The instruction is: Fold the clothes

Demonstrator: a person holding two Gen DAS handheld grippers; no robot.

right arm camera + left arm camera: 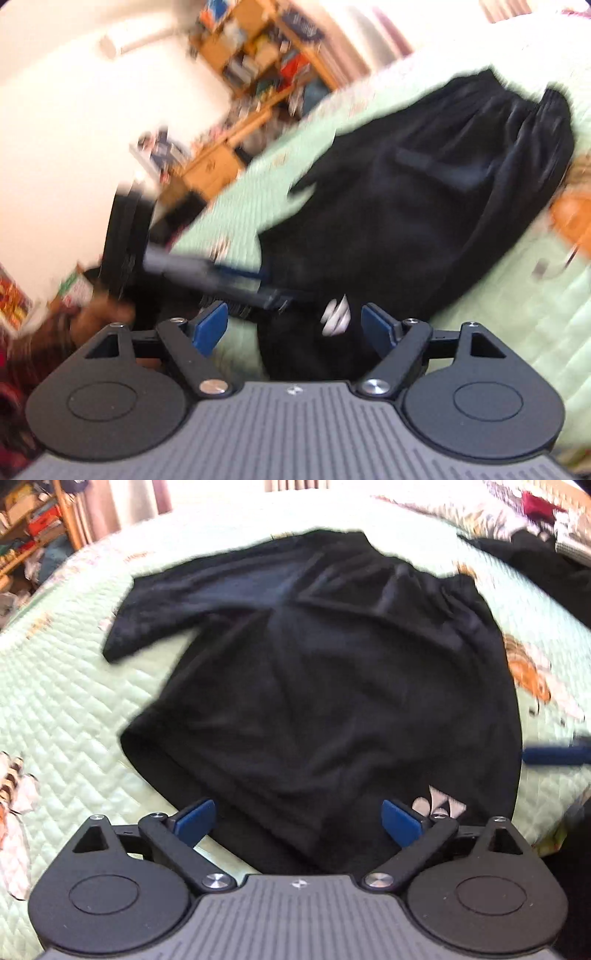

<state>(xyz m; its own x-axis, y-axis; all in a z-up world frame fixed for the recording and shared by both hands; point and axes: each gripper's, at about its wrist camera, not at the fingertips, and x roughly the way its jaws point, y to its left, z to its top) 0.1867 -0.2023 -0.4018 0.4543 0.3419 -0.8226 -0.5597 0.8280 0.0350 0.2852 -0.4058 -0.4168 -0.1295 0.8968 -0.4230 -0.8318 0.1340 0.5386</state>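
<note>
A pair of black shorts (314,672) lies spread on the green quilted bedcover (66,709), gathered waistband at the far end and a white logo (437,805) near the hem. My left gripper (299,819) hovers open over the near hem, nothing between its blue pads. In the right wrist view the same shorts (424,192) run diagonally, the logo (336,317) between the jaws of my open right gripper (295,325). The left gripper (229,280) appears there blurred at the shorts' left edge. A blue finger of the right gripper (554,755) shows at the shorts' right edge.
More dark clothes (535,561) are piled at the far right of the bed. A wooden shelf (266,48) full of items stands beyond the bed's left side. A person's hand (103,317) holds the left gripper. An orange animal print (528,672) marks the cover.
</note>
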